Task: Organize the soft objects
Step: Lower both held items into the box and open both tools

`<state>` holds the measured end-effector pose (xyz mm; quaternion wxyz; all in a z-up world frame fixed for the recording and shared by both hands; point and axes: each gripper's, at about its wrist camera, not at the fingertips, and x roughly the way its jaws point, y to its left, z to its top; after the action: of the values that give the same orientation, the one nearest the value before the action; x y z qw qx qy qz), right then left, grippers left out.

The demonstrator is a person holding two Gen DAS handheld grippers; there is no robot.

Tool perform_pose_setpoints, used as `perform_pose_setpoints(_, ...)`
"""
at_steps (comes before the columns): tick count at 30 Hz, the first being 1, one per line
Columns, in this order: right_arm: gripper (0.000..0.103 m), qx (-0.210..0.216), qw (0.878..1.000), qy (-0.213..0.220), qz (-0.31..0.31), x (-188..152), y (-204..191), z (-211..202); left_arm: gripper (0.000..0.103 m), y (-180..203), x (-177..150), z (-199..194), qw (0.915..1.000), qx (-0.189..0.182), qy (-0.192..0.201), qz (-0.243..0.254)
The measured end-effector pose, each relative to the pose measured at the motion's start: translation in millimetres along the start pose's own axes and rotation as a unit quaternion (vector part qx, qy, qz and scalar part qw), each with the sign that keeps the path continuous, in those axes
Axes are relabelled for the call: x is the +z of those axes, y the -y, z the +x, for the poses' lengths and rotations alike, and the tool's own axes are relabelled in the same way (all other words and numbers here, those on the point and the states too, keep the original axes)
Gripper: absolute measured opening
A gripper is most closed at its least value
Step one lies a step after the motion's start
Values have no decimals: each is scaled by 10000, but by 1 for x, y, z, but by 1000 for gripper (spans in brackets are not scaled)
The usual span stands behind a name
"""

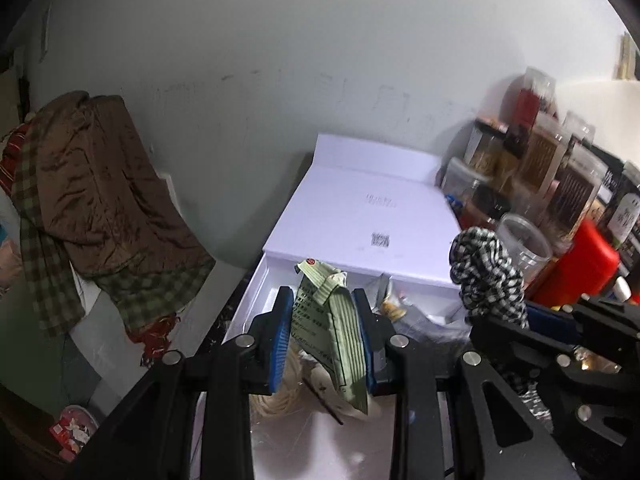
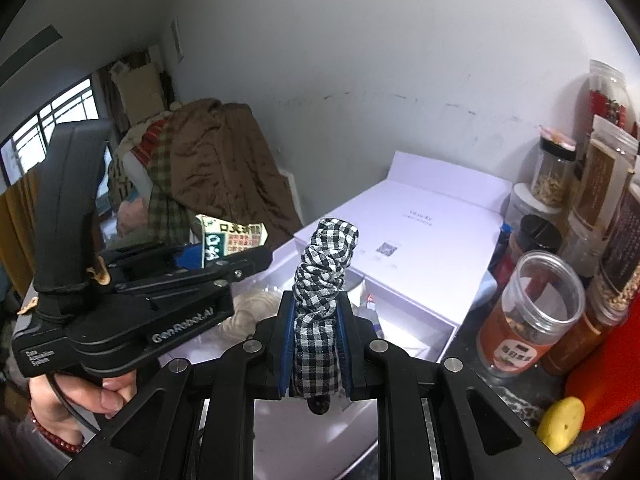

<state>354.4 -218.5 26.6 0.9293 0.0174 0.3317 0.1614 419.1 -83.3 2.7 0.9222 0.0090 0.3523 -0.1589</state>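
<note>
My left gripper [image 1: 323, 312] is shut on a green striped soft packet [image 1: 334, 328] with printed text, held above the open white box [image 1: 256, 292]. The packet also shows in the right wrist view [image 2: 232, 240], where the left gripper [image 2: 216, 260] sits to the left. My right gripper [image 2: 316, 320] is shut on a twisted black-and-white checked cloth [image 2: 324, 268] that stands upright between the blue pads. The cloth also shows in the left wrist view [image 1: 486, 268], at the right. A cream yarn bundle [image 1: 280, 396] lies in the box below the packet.
The white box's lid [image 2: 420, 224] lies open toward the wall. Jars and bottles [image 2: 528, 312] crowd the right side, with a red container [image 1: 584, 264] and a yellow lemon-like object [image 2: 560, 424]. A brown and checked garment pile [image 1: 92, 208] is heaped at the left.
</note>
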Motion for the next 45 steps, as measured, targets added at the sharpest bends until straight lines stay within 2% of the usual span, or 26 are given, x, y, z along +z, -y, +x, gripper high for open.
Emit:
perform_pose_setpoints(15,19,-17,9988,-438,220,-3,16,47,29,-15,-24,52,9965,200,-809,-5)
perform_pose_setpoints(28,20,-129,9981,-585,135,-10,14,67,29,-10,-22,57,9953,345,-904,54)
perform_pose_setpoints(31,24,-123,9981,-596,131,-9,13,67,29,-8,-20,56,9947,403,-940,52)
perform_pose_setpoints(33,36,-113,9981,-590,160,-9,15,67,29,-6,-19,53,9947,418,-940,55)
perform_pose_setpoints(37,47,-126,9980,-587,194,-10,16,65,29,-3,-17,48,9942,463,-966,53)
perform_pose_setpoints(45,50,-107,9978,-571,316,-10,18,55,30,1,-14,31,9939,568,-942,64)
